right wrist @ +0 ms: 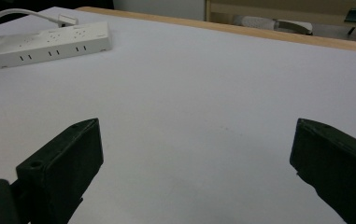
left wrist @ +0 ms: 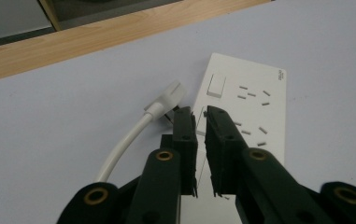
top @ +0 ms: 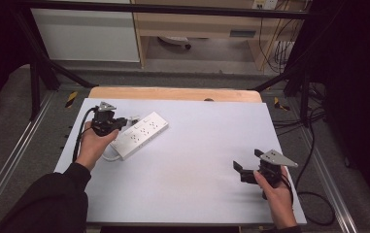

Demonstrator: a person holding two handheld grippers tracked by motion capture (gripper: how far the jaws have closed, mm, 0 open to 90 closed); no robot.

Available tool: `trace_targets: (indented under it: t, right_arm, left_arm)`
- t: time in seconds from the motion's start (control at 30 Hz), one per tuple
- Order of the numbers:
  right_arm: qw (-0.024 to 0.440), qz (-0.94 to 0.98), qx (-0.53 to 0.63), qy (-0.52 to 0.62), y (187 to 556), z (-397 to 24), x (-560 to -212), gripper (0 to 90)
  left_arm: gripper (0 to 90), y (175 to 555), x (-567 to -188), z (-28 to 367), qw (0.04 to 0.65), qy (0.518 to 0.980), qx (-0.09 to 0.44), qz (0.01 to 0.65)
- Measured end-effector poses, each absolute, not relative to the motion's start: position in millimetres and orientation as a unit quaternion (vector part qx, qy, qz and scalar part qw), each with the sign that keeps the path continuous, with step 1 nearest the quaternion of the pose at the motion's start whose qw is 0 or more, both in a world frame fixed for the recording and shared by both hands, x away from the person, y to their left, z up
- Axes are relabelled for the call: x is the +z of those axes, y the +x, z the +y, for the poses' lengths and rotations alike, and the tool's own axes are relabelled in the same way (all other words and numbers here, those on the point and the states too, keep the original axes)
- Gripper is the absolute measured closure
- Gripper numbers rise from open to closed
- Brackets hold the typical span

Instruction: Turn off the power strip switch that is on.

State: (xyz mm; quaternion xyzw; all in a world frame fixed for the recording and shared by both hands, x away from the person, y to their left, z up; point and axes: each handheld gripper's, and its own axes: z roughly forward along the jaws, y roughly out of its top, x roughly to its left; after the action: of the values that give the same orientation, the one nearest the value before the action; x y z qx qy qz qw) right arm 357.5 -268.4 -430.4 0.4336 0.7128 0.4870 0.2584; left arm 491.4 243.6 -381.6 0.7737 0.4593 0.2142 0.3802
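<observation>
A white power strip (top: 141,133) lies aslant on the left half of the pale table (top: 197,160); it is also in the left gripper view (left wrist: 255,93) and far off in the right gripper view (right wrist: 45,42). Its white cable (left wrist: 124,144) ends in a plug (left wrist: 171,95) lying beside the strip's switch end. My left gripper (top: 123,123) hovers over that end, its jaws (left wrist: 201,116) drawn together to a narrow slit with nothing seen between them. My right gripper (top: 247,160) is held at the table's front right, jaws wide apart (right wrist: 196,128) over bare tabletop.
A wooden strip (top: 173,93) borders the table's far edge. Black frame posts (top: 39,73) stand at both back corners, and cables (top: 313,194) trail on the floor to the right. Shelving (top: 197,29) stands behind the table.
</observation>
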Motion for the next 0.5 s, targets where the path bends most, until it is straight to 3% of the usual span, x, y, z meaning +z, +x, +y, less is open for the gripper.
trace_targets:
  t: [0.5]
  right_arm:
    - [0.259, 0.714, 0.486, 0.433, 357.8, -268.5, -430.8, 3.1]
  left_arm:
    - [89.9, 496.1, -387.7, 243.7, 0.372, 0.778, 0.209, 0.460]
